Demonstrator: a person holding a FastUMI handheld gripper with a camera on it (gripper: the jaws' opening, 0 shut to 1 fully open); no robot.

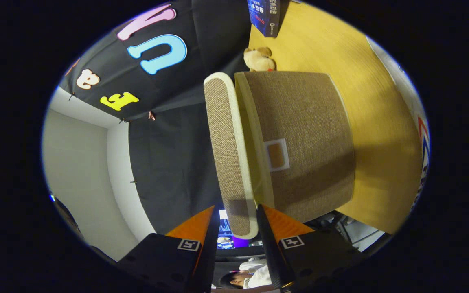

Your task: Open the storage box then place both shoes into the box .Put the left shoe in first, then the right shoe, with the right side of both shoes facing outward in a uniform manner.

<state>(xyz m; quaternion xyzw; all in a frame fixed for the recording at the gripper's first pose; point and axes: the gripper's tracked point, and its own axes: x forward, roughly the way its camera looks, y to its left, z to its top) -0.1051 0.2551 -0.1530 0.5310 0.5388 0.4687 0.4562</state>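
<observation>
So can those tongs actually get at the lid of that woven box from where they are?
Probably yes: the tongs stand open with the lid's near edge between the fingers, lifted off the box, nothing in the way.

wooden tabletop [364, 134] is running under everything, bare and yellow-tan. small tan plush toy [259, 59] is sitting on it, at the far side. dark blue printed carton [265, 16] is standing further along the table past the plush. a lit screen [228, 236] is glowing in the background.
</observation>
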